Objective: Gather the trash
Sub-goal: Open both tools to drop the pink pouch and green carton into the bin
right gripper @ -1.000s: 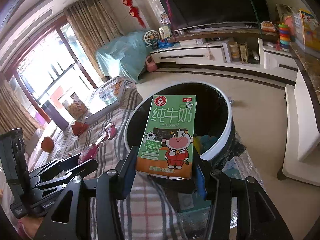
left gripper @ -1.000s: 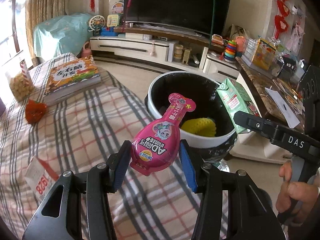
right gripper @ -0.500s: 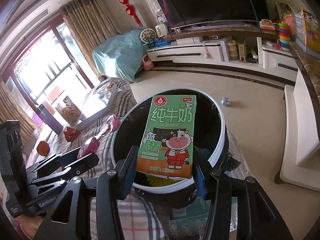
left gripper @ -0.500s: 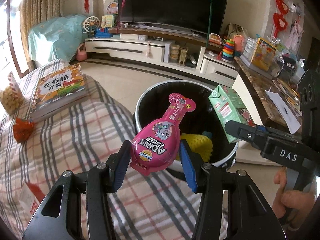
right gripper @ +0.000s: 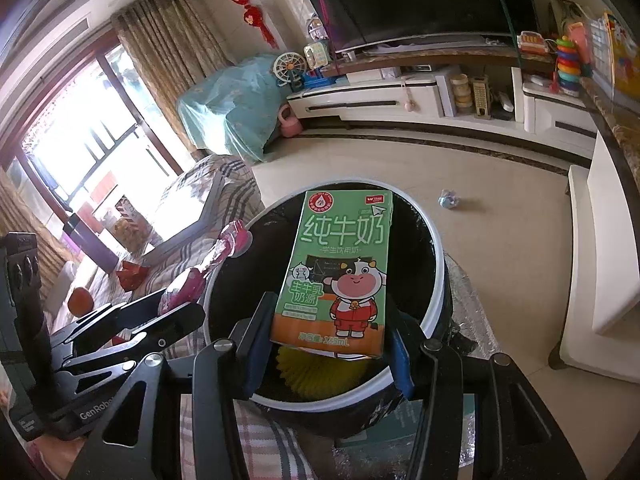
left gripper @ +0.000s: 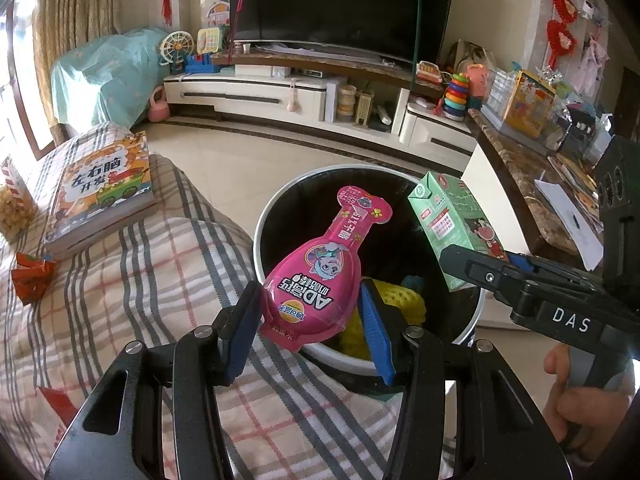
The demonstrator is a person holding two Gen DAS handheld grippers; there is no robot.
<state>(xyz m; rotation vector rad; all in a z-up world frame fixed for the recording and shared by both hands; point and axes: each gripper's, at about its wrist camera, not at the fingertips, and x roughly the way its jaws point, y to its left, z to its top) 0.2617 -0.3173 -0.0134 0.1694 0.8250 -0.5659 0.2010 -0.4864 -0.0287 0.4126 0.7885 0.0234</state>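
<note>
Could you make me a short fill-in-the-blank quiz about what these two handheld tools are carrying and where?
1. The left tool is clamped on a ____ pouch.
2. The right tool grips a green carton printed with a cartoon ____.
3. Both items hang over the black-lined ____, which has a white rim.
4. Inside it already lies something ____ in colour.

Missing words: pink; cow; trash bin; yellow

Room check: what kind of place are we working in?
Most likely a home living room: a big television on a low white media cabinet, a sofa under a plaid cover, and curtained windows.
</note>
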